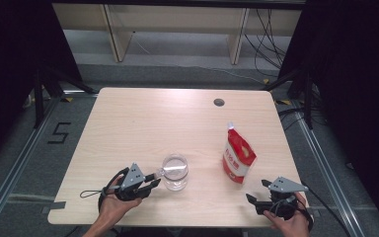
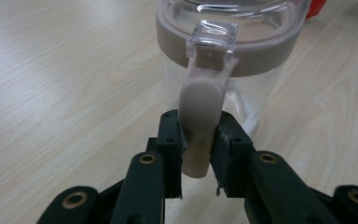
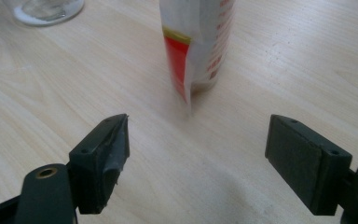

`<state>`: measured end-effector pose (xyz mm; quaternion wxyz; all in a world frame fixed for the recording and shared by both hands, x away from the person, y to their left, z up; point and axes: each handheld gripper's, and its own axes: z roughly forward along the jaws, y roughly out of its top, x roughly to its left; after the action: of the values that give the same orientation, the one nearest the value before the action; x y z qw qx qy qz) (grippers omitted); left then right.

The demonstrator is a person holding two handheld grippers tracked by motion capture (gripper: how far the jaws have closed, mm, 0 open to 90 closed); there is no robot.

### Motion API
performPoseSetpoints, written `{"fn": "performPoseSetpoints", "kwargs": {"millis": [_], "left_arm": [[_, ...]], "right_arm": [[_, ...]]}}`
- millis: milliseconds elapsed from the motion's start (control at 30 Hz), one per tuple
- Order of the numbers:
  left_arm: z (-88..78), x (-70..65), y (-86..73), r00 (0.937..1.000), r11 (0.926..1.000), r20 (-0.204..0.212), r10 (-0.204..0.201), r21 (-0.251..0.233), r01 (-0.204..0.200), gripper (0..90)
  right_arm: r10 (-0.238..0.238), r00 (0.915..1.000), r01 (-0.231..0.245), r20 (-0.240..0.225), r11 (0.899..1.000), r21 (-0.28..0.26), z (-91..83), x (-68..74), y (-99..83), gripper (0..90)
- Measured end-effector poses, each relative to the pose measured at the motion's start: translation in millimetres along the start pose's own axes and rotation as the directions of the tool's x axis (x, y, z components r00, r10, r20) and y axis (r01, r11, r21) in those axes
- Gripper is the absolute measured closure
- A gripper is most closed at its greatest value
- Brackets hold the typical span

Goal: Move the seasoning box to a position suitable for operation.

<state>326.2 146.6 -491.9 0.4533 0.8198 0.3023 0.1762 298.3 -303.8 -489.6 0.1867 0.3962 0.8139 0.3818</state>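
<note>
Clamping left gripper (image 2: 198,154) jaws on the jug's upright handle (image 2: 200,116). Holding right gripper (image 3: 198,154) jaws released, pouch (image 3: 196,42) standing straight ahead on the counter (image 1: 143,123).

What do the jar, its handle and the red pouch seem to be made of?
Jar: clear, glossy plastic or glass; the table shows through its wall. Handle: beige matte plastic, by its smooth, moulded look. Pouch: thin glossy plastic film, probably; it is creased, printed and shines.

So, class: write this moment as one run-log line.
left gripper: shut on jug handle | right gripper: open, facing red-and-white pouch | clear jug: upright on table
</note>
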Motion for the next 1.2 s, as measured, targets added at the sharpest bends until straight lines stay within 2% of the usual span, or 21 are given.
{"fn": "performPoseSetpoints", "kwargs": {"millis": [33, 67, 100, 133, 167, 200, 233, 333, 433, 567, 633, 667, 700, 800, 867, 1033, 1067, 1100, 1200], "left_arm": [[0.0, -1.7, -0.4, 0.9999, 1.0000, 0.009, -0.010, -0.001, 0.010, 73.7], [-0.4, -2.1, -0.2, 0.9998, 1.0000, 0.020, -0.003, 0.000, 0.003, 73.6], [-1.0, -3.2, 0.0, 0.9999, 1.0000, 0.016, -0.001, -0.001, 0.001, 73.6], [-1.7, -2.8, 0.9, 0.9995, 0.9996, 0.014, 0.028, 0.002, -0.028, 73.6], [-2.0, -4.5, 0.2, 1.0000, 1.0000, 0.008, 0.007, 0.006, -0.007, 73.6], [-1.9, -4.3, 0.0, 0.9999, 1.0000, 0.014, 0.007, -0.001, -0.007, 73.6], [-2.0, -3.9, 0.0, 0.9998, 0.9999, 0.016, 0.015, -0.002, -0.015, 73.6], [-1.7, -5.0, -0.6, 0.9996, 1.0000, 0.027, 0.003, -0.004, -0.003, 73.6], [-1.1, -9.9, -0.6, 0.9977, 0.9998, 0.065, 0.021, -0.004, -0.021, 73.6], [-0.3, -14.7, -0.3, 0.9965, 0.9995, 0.078, 0.030, -0.010, -0.029, 73.6], [-0.8, -19.1, 0.8, 0.9942, 0.9992, 0.101, 0.038, -0.018, -0.036, 73.6], [-2.5, -18.5, 1.7, 0.9934, 0.9977, 0.092, 0.067, 0.004, -0.068, 73.6], [-1.6, -21.5, 0.9, 0.9940, 0.9992, 0.102, 0.041, -0.010, -0.040, 73.6], [-1.7, -21.3, -0.2, 0.9931, 0.9985, 0.104, 0.054, -0.005, -0.054, 73.6], [-1.3, -22.6, -0.7, 0.9921, 0.9992, 0.119, 0.038, -0.017, -0.036, 73.5], [-1.6, -24.5, -1.7, 0.9868, 0.9981, 0.150, 0.061, -0.019, -0.059, 73.6], [-1.3, -25.1, -1.7, 0.9855, 0.9979, 0.157, 0.064, -0.025, -0.060, 73.6], [-2.0, -24.3, -1.4, 0.9842, 0.9967, 0.157, 0.081, -0.006, -0.081, 73.6], [-0.9, -25.1, -2.2, 0.9852, 0.9981, 0.162, 0.058, -0.029, -0.054, 73.4]], "right_arm": [[-0.008, 1.0000, 0.008, -0.006, 1.000, -0.004, 0.8, -0.9, 0.1, 22.7], [-0.003, 0.9999, 0.003, -0.015, 1.000, -0.001, 1.1, -0.6, 0.3, 22.7], [-0.010, 0.9999, 0.010, -0.004, 1.000, -0.006, 1.2, -0.7, 0.5, 22.7], [-0.018, 0.9998, 0.018, -0.002, 1.000, -0.011, 1.9, -1.1, 0.6, 22.7], [-0.002, 1.0000, 0.002, 0.000, 1.000, -0.006, 1.8, 0.2, 0.6, 22.7], [-0.018, 0.9998, 0.018, -0.002, 1.000, -0.009, 2.0, -0.6, 1.0, 22.7], [-0.020, 0.9998, 0.020, -0.003, 1.000, -0.008, 2.2, -0.4, 1.0, 22.8], [-0.011, 0.9999, 0.011, -0.008, 1.000, -0.005, 2.1, 0.1, 1.1, 22.8], [-0.020, 0.9998, 0.020, -0.002, 1.000, -0.008, 2.2, -0.5, 0.9, 22.8], [-0.020, 0.9998, 0.019, -0.002, 1.000, -0.009, 2.1, -0.2, 1.0, 22.9], [-0.020, 0.9998, 0.020, -0.003, 1.000, -0.008, 2.0, -0.3, 1.0, 23.0], [-0.020, 0.9998, 0.020, -0.003, 1.000, -0.008, 2.0, -0.3, 1.0, 23.0], [-0.021, 0.9998, 0.021, -0.002, 1.000, -0.009, 2.0, -0.3, 0.9, 23.1], [-0.004, 1.0000, 0.004, -0.004, 1.000, -0.006, 1.8, 1.1, 0.9, 23.1], [-0.012, 0.9997, 0.012, -0.023, 1.000, -0.006, 2.7, 0.0, 1.0, 23.1], [-0.009, 0.9996, 0.008, -0.025, 1.000, -0.004, 2.7, 0.2, 0.9, 23.1], [-0.012, 0.9999, 0.012, -0.007, 1.000, -0.005, 2.1, 0.5, 0.9, 23.1], [-0.011, 0.9999, 0.011, -0.008, 1.000, -0.002, 2.0, 0.5, 0.9, 23.1], [-0.013, 0.9999, 0.013, -0.007, 1.000, -0.004, 2.1, 0.5, 0.9, 23.1]]}}
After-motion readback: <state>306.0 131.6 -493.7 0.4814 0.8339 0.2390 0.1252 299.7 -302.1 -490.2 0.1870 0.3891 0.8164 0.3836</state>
